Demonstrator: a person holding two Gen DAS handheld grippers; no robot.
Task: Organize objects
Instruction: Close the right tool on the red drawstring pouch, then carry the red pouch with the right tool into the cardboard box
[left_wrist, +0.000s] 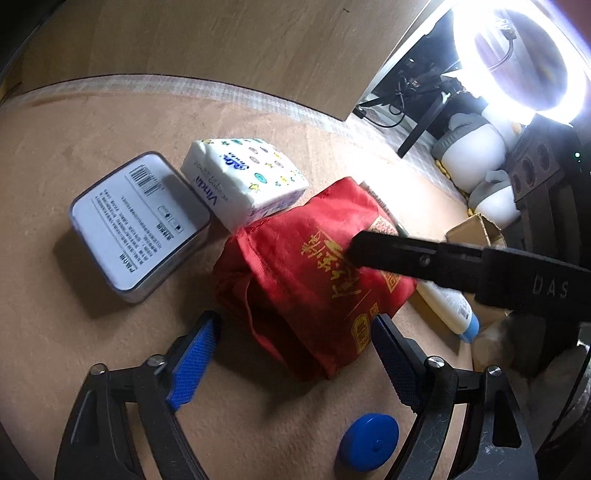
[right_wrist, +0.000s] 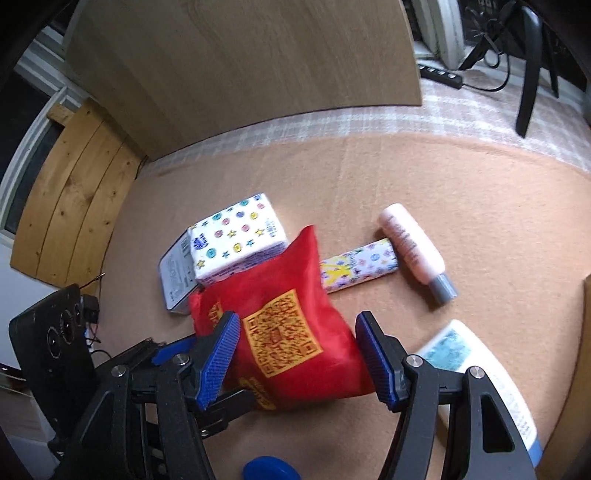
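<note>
A red cloth bag (left_wrist: 310, 273) with gold print stands on the tan mat; it also shows in the right wrist view (right_wrist: 284, 332). My left gripper (left_wrist: 291, 362) is open, its blue pads on either side of the bag's near end. My right gripper (right_wrist: 295, 354) is open around the bag's near side, pads close to the cloth. Its finger crosses the left wrist view (left_wrist: 406, 256) above the bag. A tissue pack (left_wrist: 243, 181) and a white tin (left_wrist: 140, 225) lie behind the bag.
A pink bottle (right_wrist: 415, 251), a patterned flat box (right_wrist: 358, 267) and a white tube (right_wrist: 480, 380) lie to the right. A blue round disc (left_wrist: 369, 446) lies near the front. A wooden board (right_wrist: 240, 66) stands at the back. A ring light (left_wrist: 521, 59) and plush toys (left_wrist: 476, 147) stand far right.
</note>
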